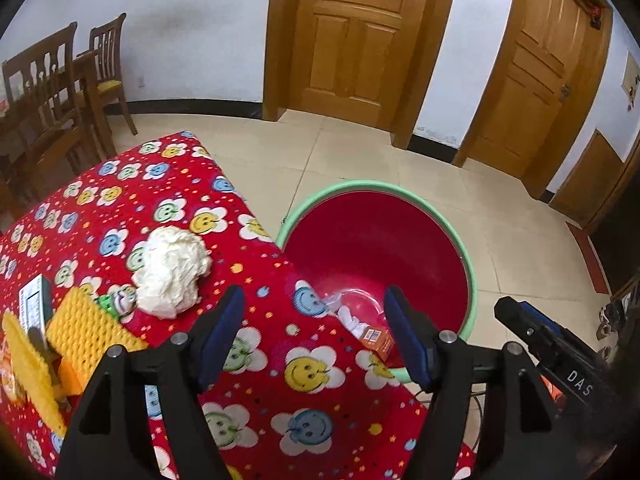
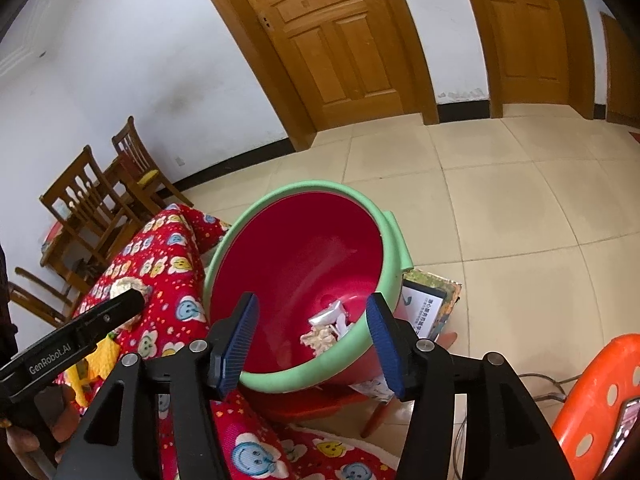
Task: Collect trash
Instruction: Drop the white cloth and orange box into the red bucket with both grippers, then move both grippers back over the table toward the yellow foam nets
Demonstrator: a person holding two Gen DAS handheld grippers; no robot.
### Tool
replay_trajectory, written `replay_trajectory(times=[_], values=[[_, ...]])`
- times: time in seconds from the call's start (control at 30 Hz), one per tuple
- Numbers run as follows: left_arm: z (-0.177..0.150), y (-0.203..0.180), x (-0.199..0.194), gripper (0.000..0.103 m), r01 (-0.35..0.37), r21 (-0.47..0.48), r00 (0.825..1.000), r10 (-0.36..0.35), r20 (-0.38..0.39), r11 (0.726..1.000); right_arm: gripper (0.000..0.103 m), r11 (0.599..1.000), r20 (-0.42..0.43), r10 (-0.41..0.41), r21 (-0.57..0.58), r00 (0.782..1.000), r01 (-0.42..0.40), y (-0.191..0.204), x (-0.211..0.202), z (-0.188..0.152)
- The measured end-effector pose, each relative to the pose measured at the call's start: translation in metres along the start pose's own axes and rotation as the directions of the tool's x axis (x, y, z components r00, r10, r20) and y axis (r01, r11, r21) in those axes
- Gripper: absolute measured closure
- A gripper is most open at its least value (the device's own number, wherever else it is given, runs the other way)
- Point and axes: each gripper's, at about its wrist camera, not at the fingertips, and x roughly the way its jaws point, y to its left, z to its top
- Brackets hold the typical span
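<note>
Writing is sparse: the left gripper's [image 2: 72,336] side reads "GenRobot.AI" in the right wrist view, where it enters at 9 o'clock, and the right gripper's [image 1: 548,344] body shows "DAS" in the left wrist view, at 4 o'clock. A printed card [image 2: 426,312] on the floor beside the bin carries small text too blurred to read.

The left gripper [image 1: 314,334] hangs spread wide with nothing between its blue pads, over the tabletop's edge. The right gripper [image 2: 312,344] is likewise spread and empty, above the near rim of the bin [image 2: 390,248].

The bin [image 1: 468,272], red inside with a pale green rim, stands just off the tabletop's corner. Inside lie crumpled wrappers [image 2: 326,326]; the left wrist view adds a small orange box [image 1: 378,340] there.

Only the left wrist view shows the tabletop's litter: a crumpled white paper wad [image 1: 172,270] at 9 o'clock, a green-and-white wrapper [image 1: 118,300] touching it, yellow sponges [image 1: 86,336] and a grey-white box [image 1: 34,304] near the left edge. Only the right wrist view shows an orange plastic chair [image 2: 596,396] at 4 o'clock.

The tabletop [image 1: 280,288] wears a red cloth printed with smiley-face flowers. The room has beige floor tiles [image 2: 500,208], white walls, two wooden doors [image 1: 352,40] and wooden chairs [image 1: 48,92] at 10 o'clock.
</note>
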Motion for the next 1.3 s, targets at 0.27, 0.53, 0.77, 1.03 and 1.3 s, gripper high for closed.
replay_trajectory(times=[0.27, 0.53, 0.77, 1.03, 1.3], values=[[-0.011, 0.019, -0.029, 0.031, -0.031, -0.038, 0.999, 0.032, 0.020, 0.999, 0.039, 0.999, 0.004, 0.037, -0.022, 0.999, -0.037, 0.017, -0.013, -0.007], [-0.027, 0.050, -0.061, 0.030, -0.088, -0.092, 0.995, 0.092, 0.038, 0.992, 0.038, 0.995, -0.012, 0.079, -0.060, 0.997, -0.080, 0.043, -0.020, -0.017], [-0.041, 0.088, -0.085, 0.030, -0.164, -0.153, 0.983, 0.174, 0.053, 0.974, 0.037, 0.989, -0.030, 0.112, -0.099, 0.993, -0.114, 0.069, -0.021, -0.025], [-0.054, 0.131, -0.093, 0.030, -0.238, -0.228, 0.968, 0.251, 0.028, 0.944, 0.037, 0.983, -0.054, 0.124, -0.132, 0.991, -0.130, 0.089, -0.020, -0.033], [-0.070, 0.164, -0.083, 0.030, -0.289, -0.275, 0.955, 0.294, -0.022, 0.917, 0.037, 0.979, -0.078, 0.121, -0.158, 0.990, -0.132, 0.106, -0.014, -0.038]])
